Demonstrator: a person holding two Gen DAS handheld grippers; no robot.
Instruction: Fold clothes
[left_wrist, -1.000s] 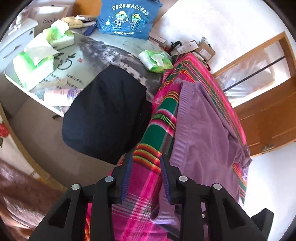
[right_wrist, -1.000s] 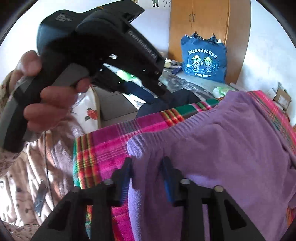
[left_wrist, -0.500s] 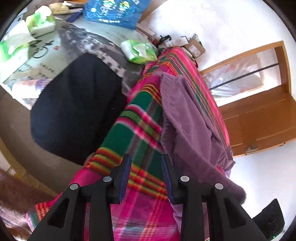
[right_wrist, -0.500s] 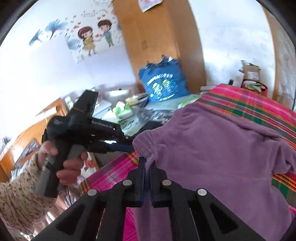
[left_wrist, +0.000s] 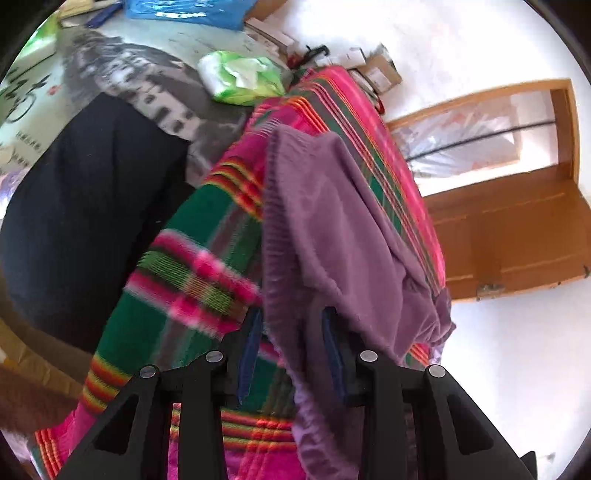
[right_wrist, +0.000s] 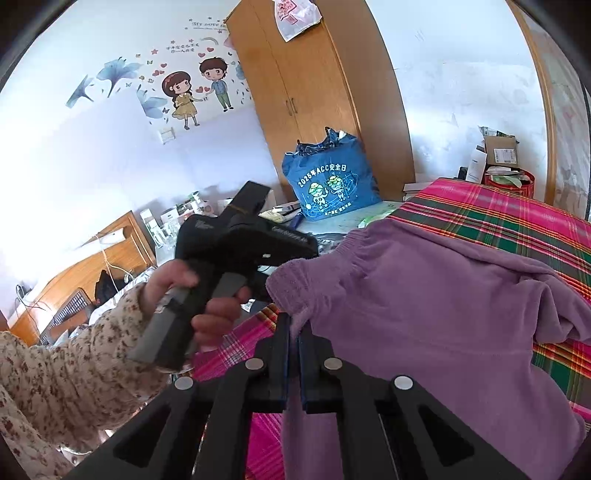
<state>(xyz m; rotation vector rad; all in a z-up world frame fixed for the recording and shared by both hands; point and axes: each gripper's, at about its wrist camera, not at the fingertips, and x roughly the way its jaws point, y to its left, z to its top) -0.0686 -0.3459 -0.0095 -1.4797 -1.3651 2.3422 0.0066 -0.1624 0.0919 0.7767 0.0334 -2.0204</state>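
Observation:
A purple knit garment (left_wrist: 328, 221) lies on a pink and green plaid blanket (left_wrist: 192, 236). My left gripper (left_wrist: 290, 325) is open with the garment's ribbed edge hanging between its fingers. My right gripper (right_wrist: 294, 328) is shut on a corner of the same purple garment (right_wrist: 424, 302) and lifts that corner off the plaid blanket (right_wrist: 498, 221). The right wrist view also shows the left gripper's black body (right_wrist: 236, 240) in the person's hand, close to the raised ribbed edge.
A dark folded garment (left_wrist: 88, 199) lies left of the blanket on a printed table mat (left_wrist: 147, 77). A green tissue pack (left_wrist: 240, 75), a blue bag (right_wrist: 328, 184), a wooden wardrobe (right_wrist: 317, 92) and boxes (right_wrist: 498, 155) stand beyond. A wooden frame (left_wrist: 509, 192) is at right.
The right gripper closed on the purple garment's corner and raised it. The left gripper moved in so that the ribbed edge now sits between its open fingers.

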